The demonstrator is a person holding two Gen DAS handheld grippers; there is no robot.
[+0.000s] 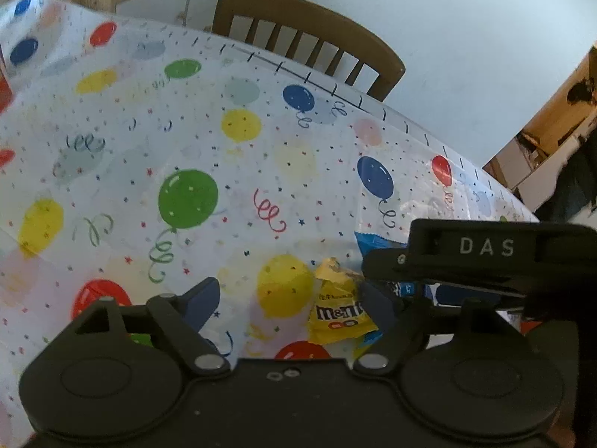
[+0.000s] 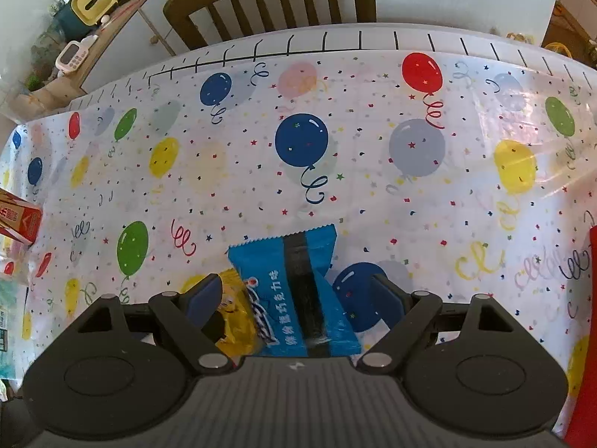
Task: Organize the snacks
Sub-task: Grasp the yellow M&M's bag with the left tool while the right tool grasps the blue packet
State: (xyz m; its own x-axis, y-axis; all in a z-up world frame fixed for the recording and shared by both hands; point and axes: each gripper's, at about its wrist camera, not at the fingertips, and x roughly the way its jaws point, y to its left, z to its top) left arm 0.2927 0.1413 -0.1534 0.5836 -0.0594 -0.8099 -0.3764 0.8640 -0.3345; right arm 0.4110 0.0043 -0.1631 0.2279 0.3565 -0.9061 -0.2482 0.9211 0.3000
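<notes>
A yellow M&M's packet (image 1: 337,313) lies on the balloon-print tablecloth (image 1: 186,130). It sits between the fingers of my left gripper (image 1: 291,302), close to the right finger and clear of the left one; the jaws stand open. A blue chocolate-biscuit packet (image 2: 298,287) lies beside it, overlapping its edge. My right gripper (image 2: 296,298) hovers open over the blue packet, one finger on either side, neither pad pressing. The yellow packet (image 2: 235,317) shows by the right gripper's left finger. The right gripper's black body (image 1: 485,257) hides most of the blue packet (image 1: 373,242) in the left wrist view.
A wooden chair (image 2: 268,0) stands at the table's far edge. A red drink carton (image 2: 18,220) and more packets sit at the left edge, a red object (image 2: 585,336) at the right edge. A cabinet (image 2: 123,30) with clutter stands behind on the left.
</notes>
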